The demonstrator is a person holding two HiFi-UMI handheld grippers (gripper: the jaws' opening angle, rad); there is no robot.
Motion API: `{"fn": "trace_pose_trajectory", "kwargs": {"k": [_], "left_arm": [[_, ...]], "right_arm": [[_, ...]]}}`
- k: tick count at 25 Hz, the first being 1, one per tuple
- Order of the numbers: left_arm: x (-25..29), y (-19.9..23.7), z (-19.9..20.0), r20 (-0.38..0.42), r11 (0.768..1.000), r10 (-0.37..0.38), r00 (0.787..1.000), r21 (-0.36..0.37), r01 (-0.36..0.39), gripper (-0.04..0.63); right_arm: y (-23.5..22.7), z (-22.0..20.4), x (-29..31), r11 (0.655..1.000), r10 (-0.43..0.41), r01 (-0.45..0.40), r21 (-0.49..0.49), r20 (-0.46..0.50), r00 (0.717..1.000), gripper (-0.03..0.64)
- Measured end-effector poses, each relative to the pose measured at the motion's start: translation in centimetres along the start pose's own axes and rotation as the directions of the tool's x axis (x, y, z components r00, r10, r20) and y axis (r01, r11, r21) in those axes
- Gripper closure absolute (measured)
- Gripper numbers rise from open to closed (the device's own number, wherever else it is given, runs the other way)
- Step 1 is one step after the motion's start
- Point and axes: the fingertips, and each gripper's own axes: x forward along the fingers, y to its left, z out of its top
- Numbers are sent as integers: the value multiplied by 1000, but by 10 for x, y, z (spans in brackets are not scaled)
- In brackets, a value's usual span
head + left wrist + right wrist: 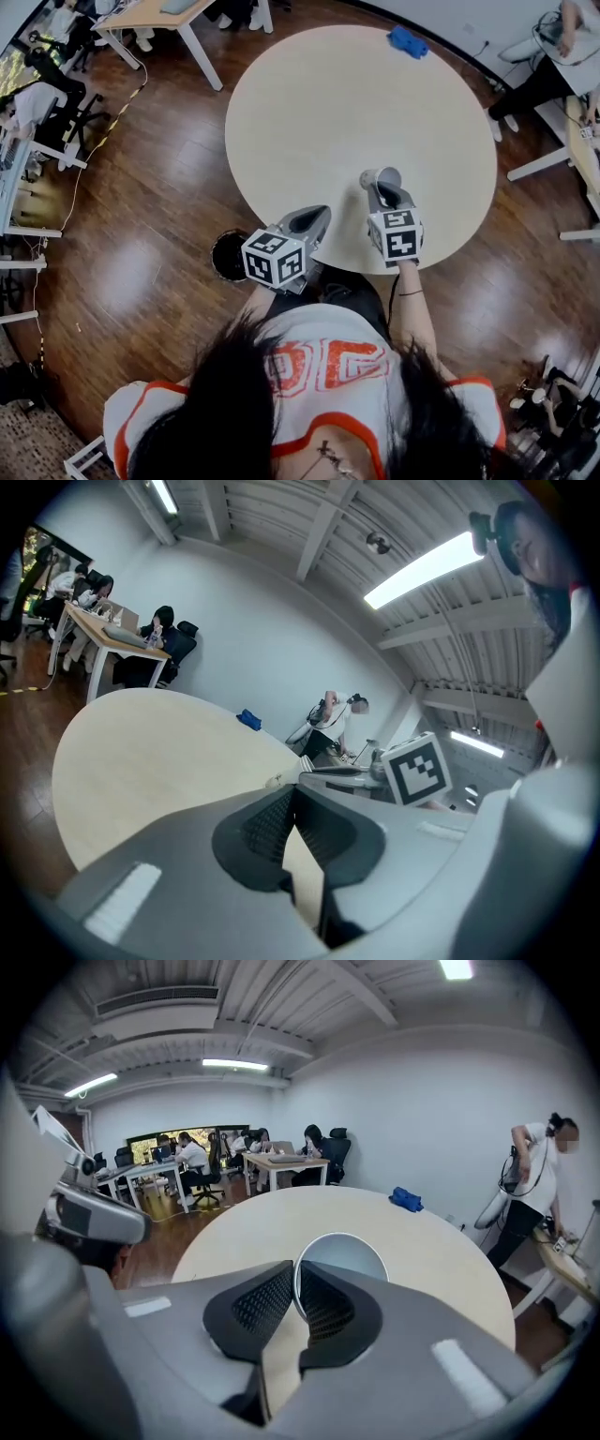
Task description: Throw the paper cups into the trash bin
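Observation:
A white paper cup [381, 175] stands on the round pale table [328, 103] near its front edge, mouth up. My right gripper [382, 190] is shut on the cup's near wall. In the right gripper view the cup's rim [354, 1241] shows just past the right gripper [295, 1279], with one pad inside the wall and one outside. My left gripper [322, 213] hovers at the table's front edge, left of the cup. The left gripper [293, 794] is shut with nothing in it. The dark round trash bin [229, 255] stands on the floor by the table's front left.
A blue object [407, 41] lies at the table's far edge. Wood floor surrounds the table, with desks [159, 14] and seated people at the back left. More people and desk legs are at the right [553, 75].

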Motion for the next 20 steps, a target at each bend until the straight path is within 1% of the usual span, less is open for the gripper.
{"fn": "trace_pose_trajectory", "kwargs": {"k": [4,7,14,20], "left_arm": [[-29,-3,-7,-5,1000,-26,1000,13,26,595],[-49,-5,-17,-20,999,-46,999,21,46,595],[-82,-14,-49,-57,997,-78,995,17,79,595],[-86,-37,-58,-39,995,-96,995,32,97,595]], "right_arm": [[38,-12,-32,996,-20,17,92,39,999,589],[61,-29,-51,989,-38,32,146,41,998,589],[110,-69,-87,982,-58,55,180,11,998,589],[124,-88,-116,981,-40,37,190,12,999,589]]}}
